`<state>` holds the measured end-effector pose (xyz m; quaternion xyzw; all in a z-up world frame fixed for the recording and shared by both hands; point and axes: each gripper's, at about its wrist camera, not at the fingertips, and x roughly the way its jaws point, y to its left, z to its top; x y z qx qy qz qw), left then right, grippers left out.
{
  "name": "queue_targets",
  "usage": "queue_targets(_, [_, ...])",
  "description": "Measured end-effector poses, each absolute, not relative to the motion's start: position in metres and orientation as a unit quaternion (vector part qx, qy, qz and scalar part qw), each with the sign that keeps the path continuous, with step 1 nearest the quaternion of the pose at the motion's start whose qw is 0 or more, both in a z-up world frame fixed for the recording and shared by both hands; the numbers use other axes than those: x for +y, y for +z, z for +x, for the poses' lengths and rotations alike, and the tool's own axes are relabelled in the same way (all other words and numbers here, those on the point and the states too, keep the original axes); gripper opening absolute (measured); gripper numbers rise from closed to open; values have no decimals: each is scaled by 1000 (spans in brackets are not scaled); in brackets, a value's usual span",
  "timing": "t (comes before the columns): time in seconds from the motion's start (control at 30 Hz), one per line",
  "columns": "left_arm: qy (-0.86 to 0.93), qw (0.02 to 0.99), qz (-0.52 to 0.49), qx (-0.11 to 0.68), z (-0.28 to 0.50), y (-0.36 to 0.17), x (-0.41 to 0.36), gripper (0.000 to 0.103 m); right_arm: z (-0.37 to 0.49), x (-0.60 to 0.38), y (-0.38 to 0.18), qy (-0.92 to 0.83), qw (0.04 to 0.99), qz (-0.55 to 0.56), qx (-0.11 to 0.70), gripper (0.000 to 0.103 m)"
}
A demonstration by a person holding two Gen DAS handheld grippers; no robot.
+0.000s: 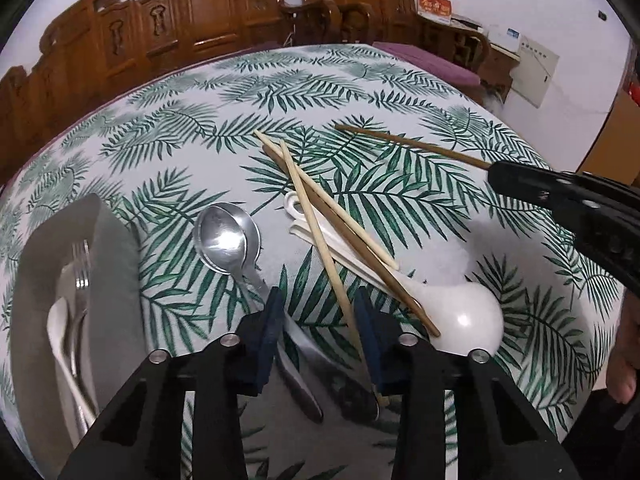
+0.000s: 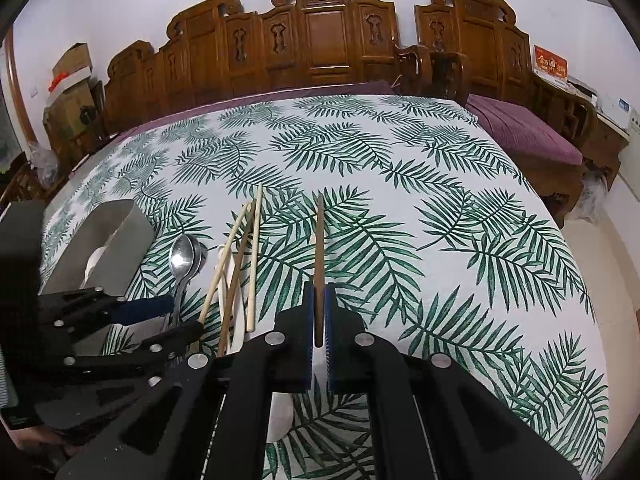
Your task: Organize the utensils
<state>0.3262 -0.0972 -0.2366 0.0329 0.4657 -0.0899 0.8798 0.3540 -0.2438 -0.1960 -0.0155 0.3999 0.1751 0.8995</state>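
My left gripper (image 1: 320, 320) hangs low over the leaf-print table, its blue pads apart. Between them lie the handles of two stacked metal spoons (image 1: 226, 240) and the near end of a pale chopstick (image 1: 320, 248); neither pad visibly presses on them. More chopsticks (image 1: 352, 236) cross two white ceramic spoons (image 1: 468, 312) just right of it. My right gripper (image 2: 319, 300) is shut on a dark brown chopstick (image 2: 319, 240), lifted and pointing away; it also shows at the right in the left wrist view, right gripper (image 1: 496, 172) and brown chopstick (image 1: 412, 144).
A grey container (image 1: 116, 260) at the left holds a fork (image 1: 82, 268) and a white spoon (image 1: 60, 328). Carved wooden benches (image 2: 320, 40) with a purple cushion (image 2: 528, 136) stand behind the table. A person's hand (image 1: 624, 360) is at the right edge.
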Motion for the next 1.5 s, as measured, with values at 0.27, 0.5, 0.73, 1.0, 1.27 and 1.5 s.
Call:
queue_targets(0.27, [-88,877,-2,472,340,-241,-92,4,356,-244,-196,182,899,-11,398,6])
queue_targets(0.5, [-94,891,-10,445,329,-216,-83,4,352,-239,-188,187,904,-12,385,6])
queue_targets(0.73, [-94,903,-7,420,305,-182,-68,4,345,-226,-173,203,908,-23,365,6])
queue_targets(1.0, [-64,906,-8,419,286,-166,-37,4,336,-203,-154,227,913,-32,338,6])
queue_targets(1.27, [-35,907,-17,420,269,-155,1,4,331,-185,-152,241,911,-42,333,6])
queue_targets(1.5, [-6,901,-29,432,261,-169,35,4,331,-170,-153,247,908,-46,336,6])
